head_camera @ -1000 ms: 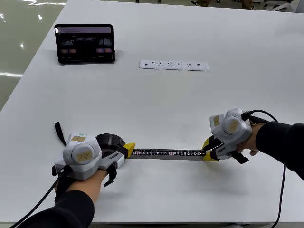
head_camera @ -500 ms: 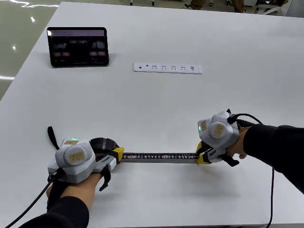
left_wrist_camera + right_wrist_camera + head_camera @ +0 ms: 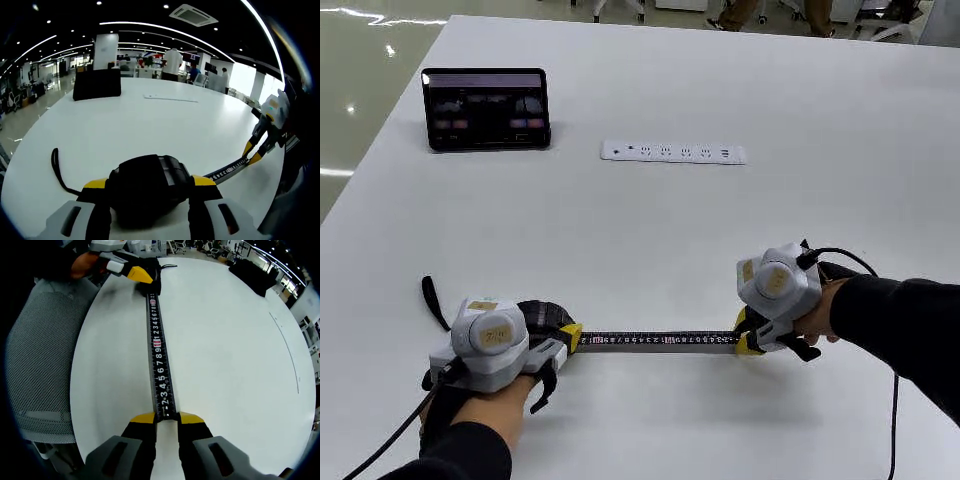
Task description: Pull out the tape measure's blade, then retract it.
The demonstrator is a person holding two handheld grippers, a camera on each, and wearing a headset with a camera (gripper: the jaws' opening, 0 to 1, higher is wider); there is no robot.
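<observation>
Two grips: left tongs [image 3: 149,183] clasp case [image 3: 147,167], right tongs [image 3: 167,418] numbered blade [image 3: 157,355].

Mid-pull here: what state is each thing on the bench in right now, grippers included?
tape measure case: on the table, clamped.
blade: pulled out, flat along the table between the grippers.
left gripper: shut on the tape measure case.
right gripper: shut on the blade's end.
tablet: propped upright, screen lit.
power strip: lying flat, nothing plugged in.
</observation>
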